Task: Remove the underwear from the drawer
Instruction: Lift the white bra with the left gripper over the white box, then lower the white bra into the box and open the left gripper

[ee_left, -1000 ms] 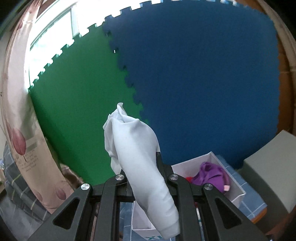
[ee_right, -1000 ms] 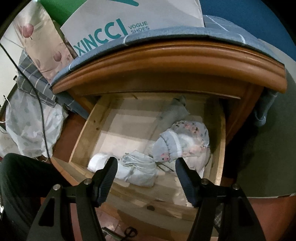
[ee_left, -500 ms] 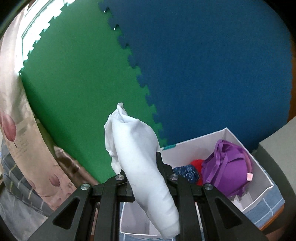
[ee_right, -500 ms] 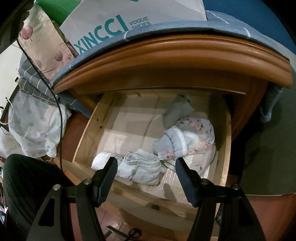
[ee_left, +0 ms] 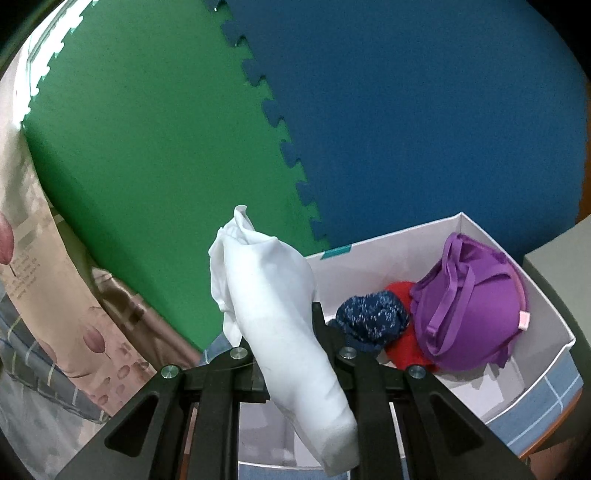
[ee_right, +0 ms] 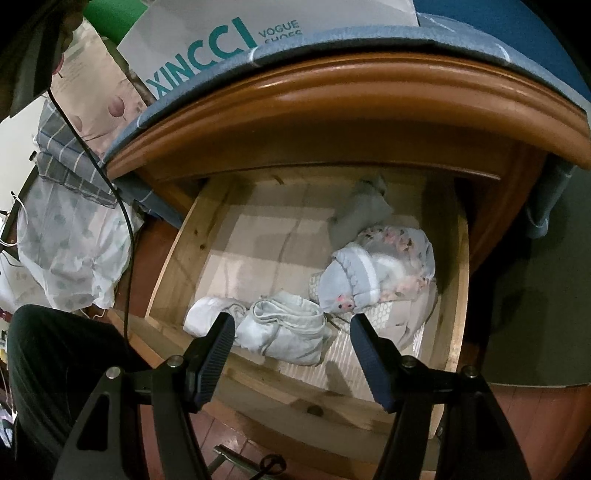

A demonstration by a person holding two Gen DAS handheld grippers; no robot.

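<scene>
Left hand-held gripper (ee_left: 284, 332): clenched tight on a white piece of underwear (ee_left: 280, 295), which is standing up between the jaws and drooping back over the frame.
White underwear, place: out of the drawer, hanging in the air just left of the near-left part of a white cardboard box (ee_left: 546, 317).
Box contents: a purple bra (ee_left: 469, 302) is lying at the right, a red garment (ee_left: 404, 347) is sitting beneath it, and a dark blue speckled garment (ee_left: 373, 317) is resting to the left of the red one.
Behind the box: a green foam mat (ee_left: 147, 147) and a blue foam mat (ee_left: 424, 129) are interlocking along a toothed seam; a floral curtain (ee_left: 48, 277) is hanging at the far left.
Right hand-held gripper (ee_right: 291, 332): released, jaws standing wide with nothing between them, pointing down over the near edge of the open wooden drawer (ee_right: 177, 258).
Drawer contents: a pale folded garment (ee_right: 284, 332) and a white roll (ee_right: 207, 314) are lying by the near wall, a pale blue and floral bundle (ee_right: 380, 269) is sitting at the right, and a grey piece (ee_right: 362, 210) is lying farther back.
Above the drawer: the cabinet's worktop (ee_right: 351, 99) is carrying a blue cloth (ee_right: 461, 33) and the box lettered XINCCI (ee_right: 207, 48).
</scene>
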